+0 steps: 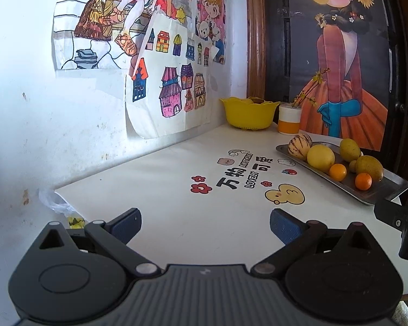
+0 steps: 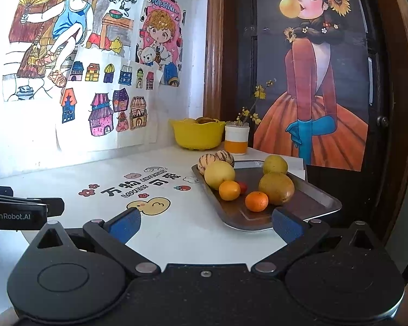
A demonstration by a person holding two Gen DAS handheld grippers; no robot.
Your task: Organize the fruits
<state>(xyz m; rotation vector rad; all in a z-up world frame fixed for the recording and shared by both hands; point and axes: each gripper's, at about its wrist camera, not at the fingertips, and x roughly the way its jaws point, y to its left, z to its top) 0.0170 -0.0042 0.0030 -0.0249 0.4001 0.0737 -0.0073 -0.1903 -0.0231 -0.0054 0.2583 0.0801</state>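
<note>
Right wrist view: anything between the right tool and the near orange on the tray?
Nothing visible. The right tool is open, the orange sits apart from other fruit, only the low tray rim crosses.

Bright, even daylight; sharp centre, fisheye bending and dark vignette at corners

The white worktop (image 2: 193,233) carries printed cartoon decals (image 2: 149,206). Coloured drawings (image 2: 100,108) are fixed to the white wall. A white-and-orange cup (image 2: 236,139) holding yellow flowers stands beside a poster (image 2: 312,81).
</note>
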